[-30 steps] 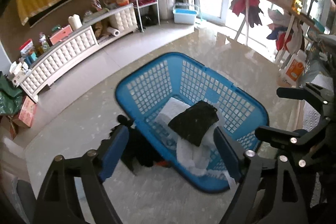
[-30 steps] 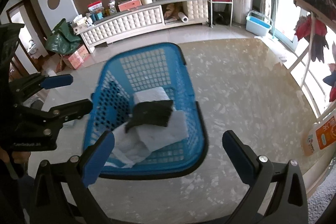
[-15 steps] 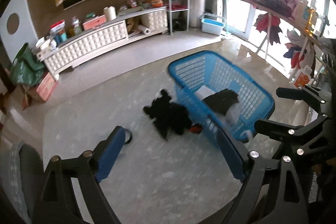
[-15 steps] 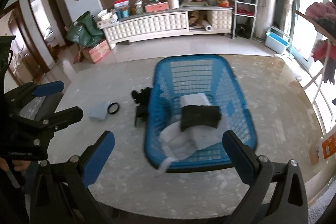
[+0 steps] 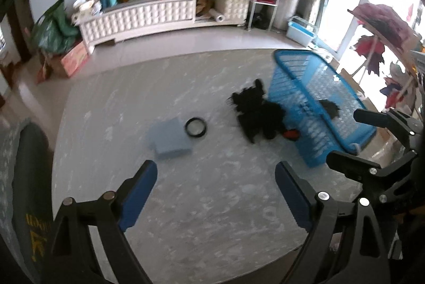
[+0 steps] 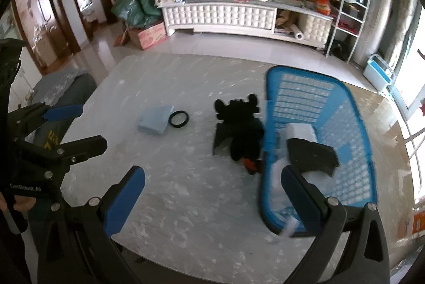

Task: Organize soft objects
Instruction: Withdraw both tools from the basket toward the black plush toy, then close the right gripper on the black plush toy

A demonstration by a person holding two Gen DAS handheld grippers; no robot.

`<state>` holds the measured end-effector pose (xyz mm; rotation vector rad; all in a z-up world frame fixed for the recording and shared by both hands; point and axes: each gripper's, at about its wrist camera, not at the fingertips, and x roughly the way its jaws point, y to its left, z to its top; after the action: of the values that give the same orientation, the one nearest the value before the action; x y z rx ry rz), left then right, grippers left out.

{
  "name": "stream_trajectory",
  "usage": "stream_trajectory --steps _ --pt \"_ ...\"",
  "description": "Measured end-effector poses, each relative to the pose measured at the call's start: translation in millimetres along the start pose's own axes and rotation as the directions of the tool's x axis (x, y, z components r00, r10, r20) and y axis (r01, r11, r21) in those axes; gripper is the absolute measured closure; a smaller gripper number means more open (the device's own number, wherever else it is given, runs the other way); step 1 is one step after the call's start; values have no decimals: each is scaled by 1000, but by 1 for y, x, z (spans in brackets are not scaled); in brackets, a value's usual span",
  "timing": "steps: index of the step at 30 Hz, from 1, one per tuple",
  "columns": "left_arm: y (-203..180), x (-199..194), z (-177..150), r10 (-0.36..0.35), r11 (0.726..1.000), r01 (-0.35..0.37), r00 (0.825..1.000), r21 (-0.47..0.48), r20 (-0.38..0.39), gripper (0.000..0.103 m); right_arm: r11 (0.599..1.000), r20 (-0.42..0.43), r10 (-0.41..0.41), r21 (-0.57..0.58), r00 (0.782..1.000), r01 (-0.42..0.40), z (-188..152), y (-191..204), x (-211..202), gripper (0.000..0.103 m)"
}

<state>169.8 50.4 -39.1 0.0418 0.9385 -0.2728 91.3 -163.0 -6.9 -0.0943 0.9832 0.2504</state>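
On a marbled grey table (image 6: 186,193), two hand-held grippers hang above soft goods waiting to be sorted. At the left of the right-wrist frame, the left gripper (image 6: 77,124) shows with jaws wide and nothing between them; in its own view the left gripper (image 5: 215,193) frames bare tabletop. Left of centre lies a folded pale blue cloth (image 6: 155,121), touching a black ring (image 6: 179,119) on its right side. Further right, a black plush toy (image 6: 239,129) sprawls against the outer wall of the blue laundry basket (image 6: 345,103), an orange patch showing at its lower end. Inside the basket, at right, a dark folded cloth (image 6: 310,156) rests on white folded cloths (image 6: 300,129). The right gripper (image 6: 212,193), low in the frame, stands wide and empty, its right finger overlapping the basket's near rim.

The likely next pick is the blue cloth or the plush. For the cloth, the sound approach is to come down over its edge farthest from the ring, pinching all folded layers together so it lifts as one. For the plush, grip the thick body, not a limb.
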Motion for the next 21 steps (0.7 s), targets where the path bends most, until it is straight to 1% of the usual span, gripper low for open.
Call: stream_trajectory --steps 5,10,15,18,21 --pt "26 14 -7 27 998 -28 999 -48 -31 14 999 -57 19 -39 998 -21 10 18 29 0" --pt "49 29 -9 50 994 -55 997 -92 -57 14 998 -90 13 -60 996 -18 20 33 52 0" --pt "74 48 -11 72 986 -83 994 -144 -82 14 996 -110 -17 -88 994 8 32 49 77 0" --pt "86 62 -11 48 982 -66 994 -177 -99 14 996 -127 -27 -89 991 16 36 53 92 0" --pt "96 77 -9 67 980 -88 990 -181 -121 14 996 -143 -41 -82 989 29 41 57 108 0"
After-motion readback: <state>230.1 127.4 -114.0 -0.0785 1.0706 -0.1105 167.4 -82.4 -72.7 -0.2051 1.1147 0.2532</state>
